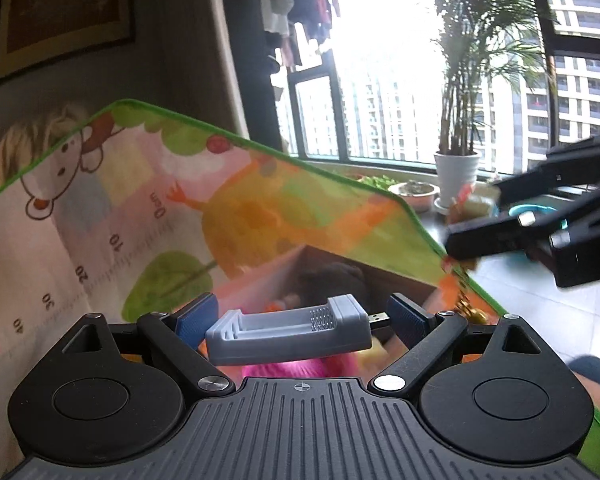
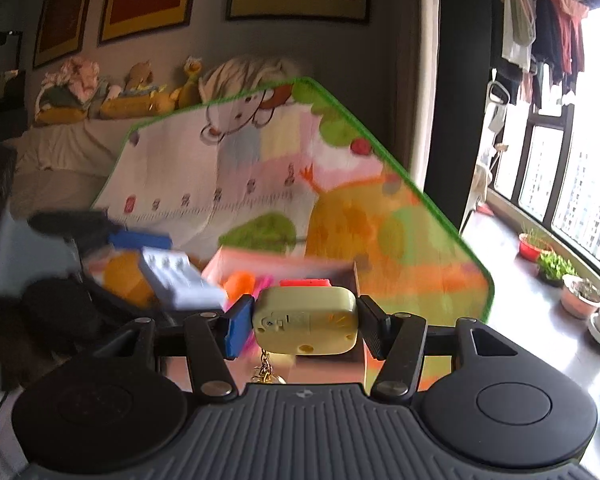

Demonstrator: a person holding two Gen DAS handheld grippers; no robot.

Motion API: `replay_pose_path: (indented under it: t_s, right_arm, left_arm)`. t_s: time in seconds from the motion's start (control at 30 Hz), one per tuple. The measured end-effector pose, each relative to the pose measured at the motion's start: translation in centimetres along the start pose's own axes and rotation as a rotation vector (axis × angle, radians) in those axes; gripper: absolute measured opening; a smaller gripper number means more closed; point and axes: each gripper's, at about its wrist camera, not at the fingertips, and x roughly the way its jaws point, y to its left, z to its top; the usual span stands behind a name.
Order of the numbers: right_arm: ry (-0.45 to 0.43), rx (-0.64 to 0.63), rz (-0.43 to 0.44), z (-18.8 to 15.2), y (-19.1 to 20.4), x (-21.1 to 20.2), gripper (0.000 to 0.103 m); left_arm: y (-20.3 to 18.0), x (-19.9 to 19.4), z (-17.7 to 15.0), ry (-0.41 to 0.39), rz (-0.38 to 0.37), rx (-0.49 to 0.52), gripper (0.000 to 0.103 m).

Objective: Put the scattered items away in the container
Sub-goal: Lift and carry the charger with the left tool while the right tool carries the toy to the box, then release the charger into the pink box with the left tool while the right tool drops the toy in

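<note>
Daylight floods through tall windows onto a cartoon play mat (image 1: 100, 208) edged in green, which covers the surface and carries a printed ruler scale. On it stands an open cardboard box (image 1: 404, 280), already holding blurred orange and pink items.

Only the left wrist view shows the potted palm (image 1: 458, 168) on the sill and the tower blocks outside. It also catches the right gripper (image 1: 512, 232) from the side, dark and blurred at the right edge, raised above the mat's corner. Only the right wrist view shows the sofa with a row of stuffed toys (image 2: 112, 92), framed pictures on the wall, and hanging laundry by the window.

The left gripper (image 1: 300, 320) has its blue-padded fingers (image 1: 198, 318) spread, and a grey battery charger (image 1: 288, 334) with a USB plug at one end lies crosswise between them; the right pad stands apart from the plug tip, and whether the left pad touches cannot be told. The charger sits above the box opening. In the right wrist view the left gripper is a blur at left, with the charger (image 2: 180, 280) beside it.

The right gripper (image 2: 304, 322) pinches a pale yellow-green device (image 2: 306, 320) between both pads, a small gold chain (image 2: 265, 364) dangling beneath, just in front of the box's near side.
</note>
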Motion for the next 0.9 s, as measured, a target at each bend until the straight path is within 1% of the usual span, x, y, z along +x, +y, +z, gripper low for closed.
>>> replay_pose_path:
  t_s: [0.13, 0.27, 0.43, 0.5, 0.53, 0.6, 0.77, 0.9]
  right_arm:
    - [-0.012, 0.072, 0.010, 3.1, -0.6, 4.5, 0.056]
    - [-0.025, 0.102, 0.017, 4.7, 0.0, 8.5, 0.056]
    - [0.023, 0.065, 0.052, 5.0, 1.1, 12.6, 0.056]
    - [0.044, 0.057, 0.062, 4.7, 1.2, 13.8, 0.057]
    - [0.048, 0.061, 0.067, 4.5, 1.2, 14.2, 0.064]
    - [0.048, 0.089, 0.060, 4.1, 0.8, 14.7, 0.069]
    - [0.058, 0.115, 0.050, 3.1, -0.3, 14.3, 0.069]
    - [0.061, 0.134, 0.026, 1.9, -2.0, 12.6, 0.076]
  left_arm:
    - [1.7, 2.8, 1.1, -0.027, 0.005, -0.032, 0.095]
    - [2.6, 4.0, 0.7, -0.068, 0.036, -0.040, 0.093]
    - [4.4, 5.3, -1.0, -0.042, -0.002, -0.139, 0.091]
    - [4.9, 5.8, -1.4, -0.012, -0.023, -0.148, 0.091]
    - [5.1, 6.0, -1.5, -0.005, -0.030, -0.156, 0.093]
    - [5.3, 6.0, -1.6, 0.009, -0.056, -0.170, 0.094]
    - [5.1, 5.9, -1.5, 0.027, -0.063, -0.162, 0.095]
    - [4.4, 4.7, -1.7, 0.043, -0.108, -0.149, 0.097]
